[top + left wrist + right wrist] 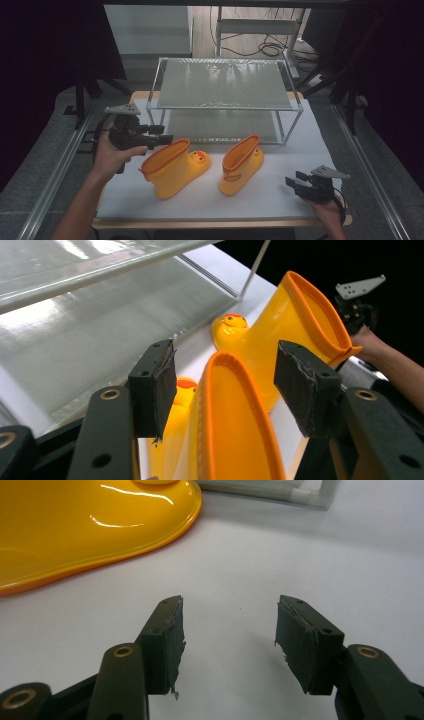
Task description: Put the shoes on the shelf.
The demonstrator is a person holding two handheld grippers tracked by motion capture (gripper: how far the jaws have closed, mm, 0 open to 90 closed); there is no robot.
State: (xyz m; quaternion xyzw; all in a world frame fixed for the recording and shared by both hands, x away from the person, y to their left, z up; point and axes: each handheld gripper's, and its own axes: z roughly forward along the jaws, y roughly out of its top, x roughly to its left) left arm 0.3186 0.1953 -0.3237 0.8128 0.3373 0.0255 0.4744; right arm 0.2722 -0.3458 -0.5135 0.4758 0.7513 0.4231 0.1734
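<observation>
Here the left boot, a yellow rubber rain boot with an orange cuff and a duck face on its toe, stands upright on the white table cover, just in front of the wire shelf rack. Its glossy skin suggests a light, flexible and somewhat slippery thing; the shaft wall would likely fold under a pinch, while the rolled orange cuff looks the stiffest and least slick place to grip. The left gripper hovers at that cuff, jaws apart. In the left gripper view the cuff's opening lies between the two pads, neither of which appears to touch it yet. A hold on one side of the rim, one pad inside and one outside, would seem surer than spanning the whole mouth. The right boot stands near, toe towards the rack. The right gripper rests low on the table cover at the near right corner, jaws apart and holding nothing, with the right boot's sole edge close ahead.
</observation>
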